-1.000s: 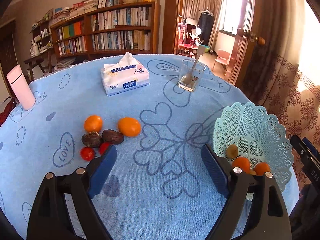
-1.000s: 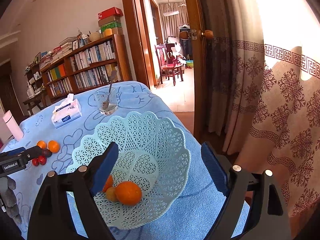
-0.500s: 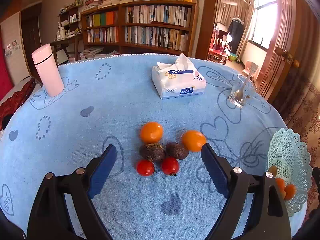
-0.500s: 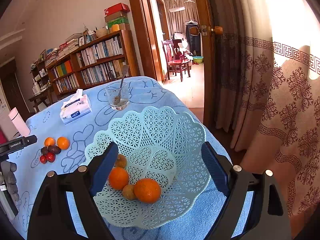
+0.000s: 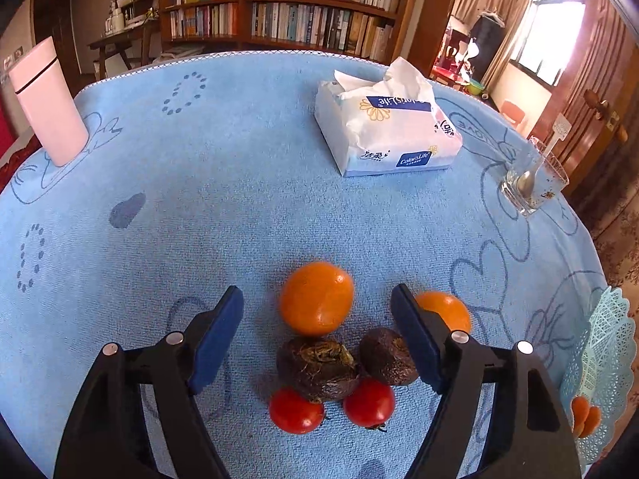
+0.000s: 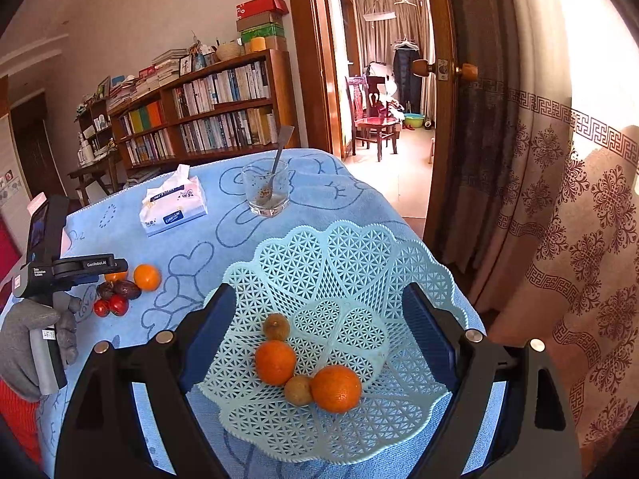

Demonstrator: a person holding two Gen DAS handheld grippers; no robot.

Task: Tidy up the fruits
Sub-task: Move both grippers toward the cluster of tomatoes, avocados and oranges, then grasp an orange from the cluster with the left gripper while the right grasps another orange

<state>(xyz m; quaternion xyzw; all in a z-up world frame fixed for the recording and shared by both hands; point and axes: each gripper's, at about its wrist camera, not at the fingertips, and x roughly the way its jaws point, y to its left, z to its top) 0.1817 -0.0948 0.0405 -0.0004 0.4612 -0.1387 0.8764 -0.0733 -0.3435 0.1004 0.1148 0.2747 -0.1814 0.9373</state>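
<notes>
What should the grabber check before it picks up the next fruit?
1. Left gripper empty: ok, jaws closing, pads touch nothing yet.
2. Orange between the fingers: ok.
3. Other fruit clear of the fingers: not ok, the second orange and a brown fruit sit against the right finger.
4. Basket has room: ok.
5. Right gripper open over the basket: ok.

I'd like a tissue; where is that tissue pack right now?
The tissue pack lies on the blue tablecloth toward the table's far side, between the pink bottle and the spoon glass.
</notes>
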